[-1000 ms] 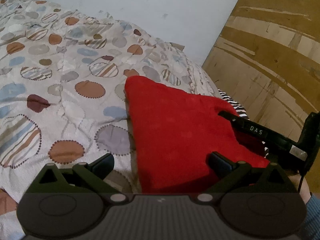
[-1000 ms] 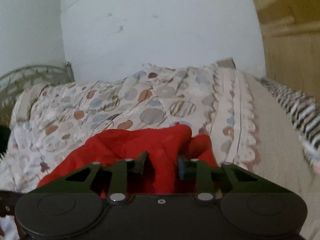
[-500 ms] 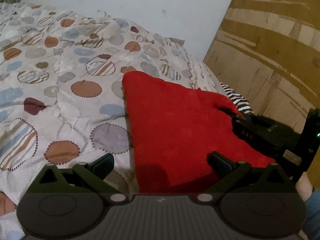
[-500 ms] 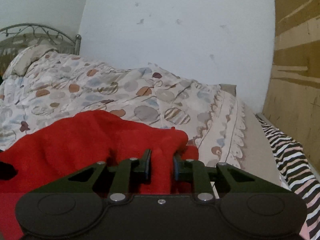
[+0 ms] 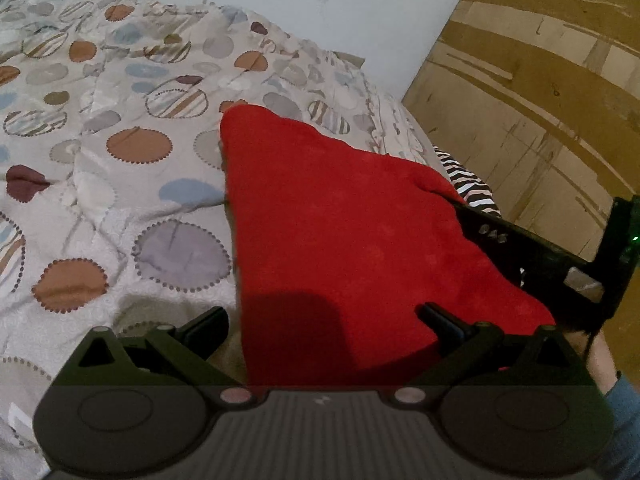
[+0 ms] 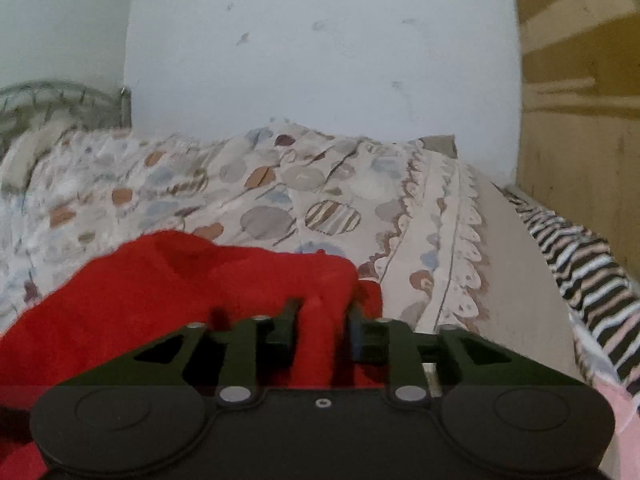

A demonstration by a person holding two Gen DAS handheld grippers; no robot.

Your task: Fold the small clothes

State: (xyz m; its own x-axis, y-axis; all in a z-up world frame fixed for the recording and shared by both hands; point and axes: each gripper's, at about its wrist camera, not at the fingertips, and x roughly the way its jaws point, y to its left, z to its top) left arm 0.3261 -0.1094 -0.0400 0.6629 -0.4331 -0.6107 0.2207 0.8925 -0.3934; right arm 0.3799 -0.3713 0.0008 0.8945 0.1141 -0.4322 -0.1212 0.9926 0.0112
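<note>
Covering almost the whole bed, a pale quilted bedspread printed with brown, blue and striped circles (image 5: 132, 184) serves as the ground for everything else. Behind the bedspread stands a plain white wall (image 6: 320, 60), and to its right a tan wooden panel (image 5: 540, 100). On the bedspread's right part lies the red fleece garment (image 5: 352, 240), spread flat with one corner pointing toward the wall and its near edge running under the left gripper (image 5: 324, 320). A black-and-white striped cloth (image 6: 580, 264) lies along the bedspread's right edge, just beyond the garment. At the far left end of the bedspread a curved metal bed frame (image 6: 60, 96) shows, blurred.

The left gripper hangs over the garment's near edge with its jaws spread wide, one finger over the bedspread, the other over the red cloth, clamping nothing. The right gripper (image 6: 322, 326) sits at the garment's right edge; its jaws have just been opening, a raised fold of red fleece stands between them, and the pads no longer appear to press it.
</note>
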